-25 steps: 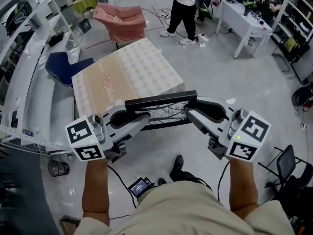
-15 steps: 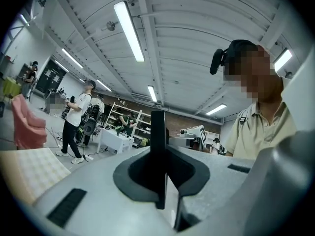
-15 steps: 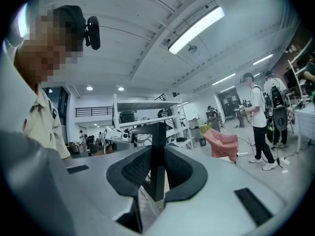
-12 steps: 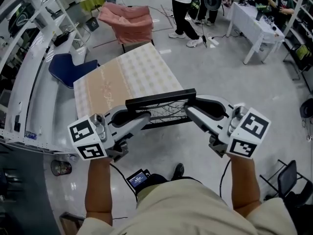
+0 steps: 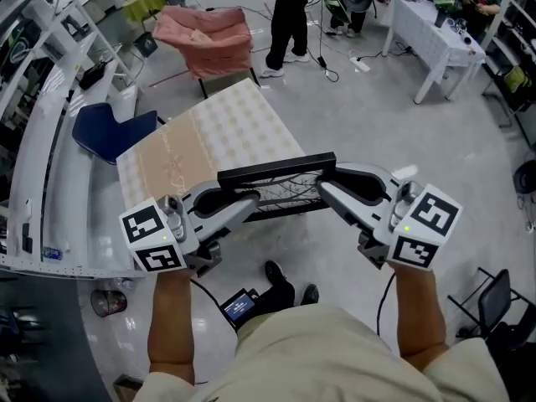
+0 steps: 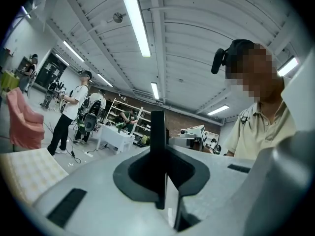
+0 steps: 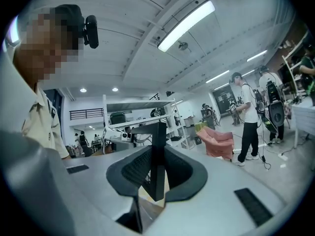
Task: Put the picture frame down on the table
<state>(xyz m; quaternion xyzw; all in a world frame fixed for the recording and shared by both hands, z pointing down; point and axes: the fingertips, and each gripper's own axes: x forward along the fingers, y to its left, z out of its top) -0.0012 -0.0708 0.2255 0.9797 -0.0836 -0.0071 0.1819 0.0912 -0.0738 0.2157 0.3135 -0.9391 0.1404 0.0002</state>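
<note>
While left gripper point(image 5: 244, 203) and right gripper point(image 5: 327, 191) pinch picture frame point(image 5: 276, 171) by its ends, long axis runs btwn them. Worktop point(image 5: 226, 124) lies beyond frame, fwd-left.

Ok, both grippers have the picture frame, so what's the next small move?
Probably ease it forward over the table before lowering. The left gripper and right gripper are shut on the picture frame at its ends, and it seems to hang at the table's near edge.
</note>
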